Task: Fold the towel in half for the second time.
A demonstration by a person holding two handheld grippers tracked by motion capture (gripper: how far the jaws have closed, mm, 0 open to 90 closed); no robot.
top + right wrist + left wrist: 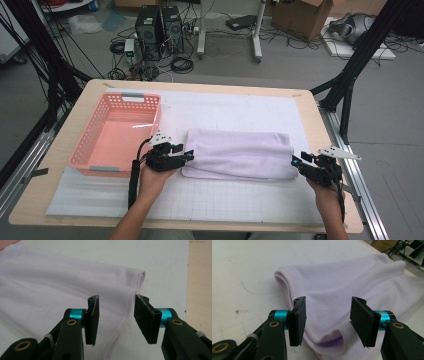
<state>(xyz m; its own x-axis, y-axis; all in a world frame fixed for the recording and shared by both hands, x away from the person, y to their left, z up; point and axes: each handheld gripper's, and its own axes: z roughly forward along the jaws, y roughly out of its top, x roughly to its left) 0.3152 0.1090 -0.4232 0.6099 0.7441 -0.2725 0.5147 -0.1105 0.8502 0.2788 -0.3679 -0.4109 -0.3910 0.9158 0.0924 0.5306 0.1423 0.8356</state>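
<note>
Both grippers stand open and hold nothing: my left gripper (325, 320) straddles the rolled left end of the folded towel (239, 152), my right gripper (115, 317) brackets its right hemmed edge, so I can take both ends at once. That towel, pale lilac, soft and finely napped with stitched hems, lies mid-desk, toward the near edge, on a white gridded mat (235, 202). Just left of it, a pink perforated plastic basket (90, 135) sits by the desk's (65, 145) left edge.
</note>
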